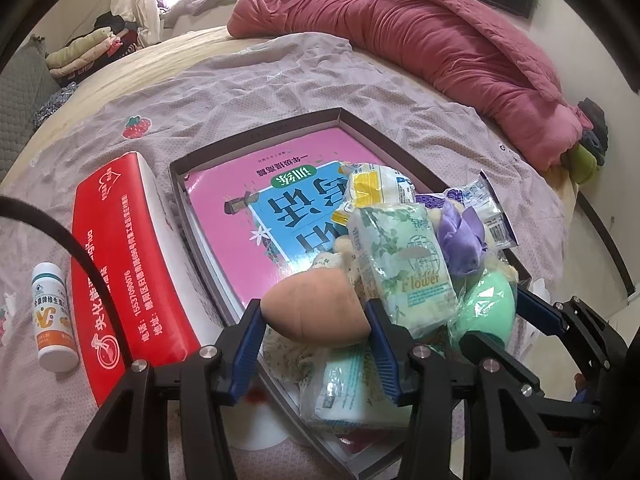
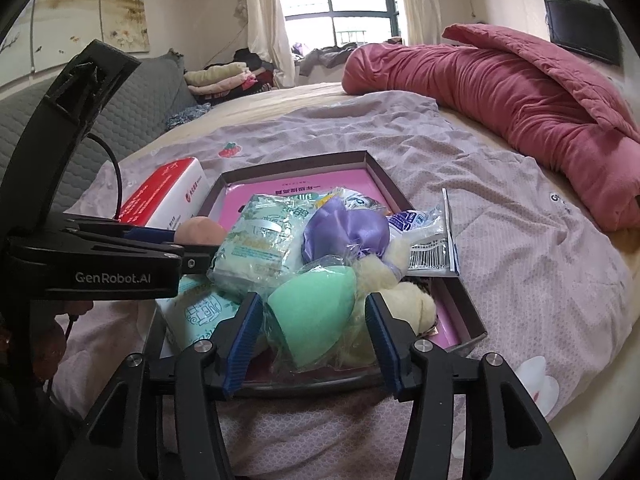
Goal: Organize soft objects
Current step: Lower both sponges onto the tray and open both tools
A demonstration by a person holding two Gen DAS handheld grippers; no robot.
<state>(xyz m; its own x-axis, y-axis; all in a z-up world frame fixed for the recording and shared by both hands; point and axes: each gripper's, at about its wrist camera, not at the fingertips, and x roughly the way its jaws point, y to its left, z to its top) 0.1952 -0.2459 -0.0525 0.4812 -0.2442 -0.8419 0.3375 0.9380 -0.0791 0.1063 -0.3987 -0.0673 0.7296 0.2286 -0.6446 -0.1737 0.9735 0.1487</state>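
A shallow dark tray (image 2: 466, 300) on the lilac bedsheet (image 2: 500, 216) holds a pink book (image 1: 240, 216) and heaped soft packets. The left gripper (image 1: 316, 320) clamps a tan sponge (image 1: 316, 308); the right gripper (image 2: 314, 332) stands released around a bagged green sponge (image 2: 316, 312), pads apart from it

Bed (image 2: 500, 208) under lilac strawberry-print sheet. Rolled pink quilt (image 2: 520, 92) along far side. Red-and-white box (image 1: 120, 256) beside white pill bottle (image 1: 54, 320). Folded clothes (image 2: 224, 78) near curtained window (image 2: 336, 0); dark screen (image 2: 580, 32) on wall
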